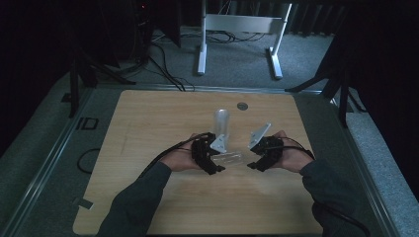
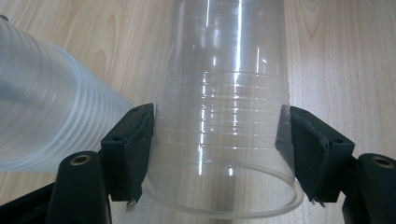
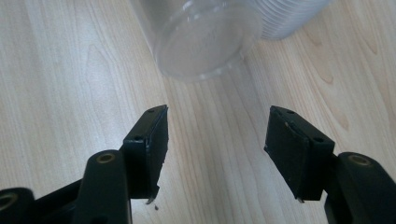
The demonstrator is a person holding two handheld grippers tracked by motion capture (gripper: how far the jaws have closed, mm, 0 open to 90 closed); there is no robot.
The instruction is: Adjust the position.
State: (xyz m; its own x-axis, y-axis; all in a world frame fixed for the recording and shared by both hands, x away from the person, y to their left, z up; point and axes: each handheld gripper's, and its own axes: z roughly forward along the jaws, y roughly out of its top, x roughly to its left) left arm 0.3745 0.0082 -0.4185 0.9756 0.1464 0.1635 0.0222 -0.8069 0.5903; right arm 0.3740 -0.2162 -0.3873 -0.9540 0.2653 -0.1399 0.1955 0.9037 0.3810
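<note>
Near the frame's centre, the left gripper (image 2: 219, 154) clamps a clear cup (image 2: 224, 116) beside the cup stack (image 2: 42, 116). The right gripper (image 3: 215, 154) gapes empty short of the cup's base; squeezing harder could crumple the thin wall, or a nudge could topple the stack.

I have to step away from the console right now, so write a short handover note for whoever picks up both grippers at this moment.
Left gripper: shut on the clear cup, gripping near its rim, with the cup lying sideways between the two hands.
Right gripper: open, nothing between its jaws, facing the clear cup's base just ahead.
Stack of cups: standing on the wooden table, behind the held cup.
Done: one cup appears taken from the stack and held.
Left: probably close the right gripper on the cup's base end; what follows cannot be told from here.
</note>
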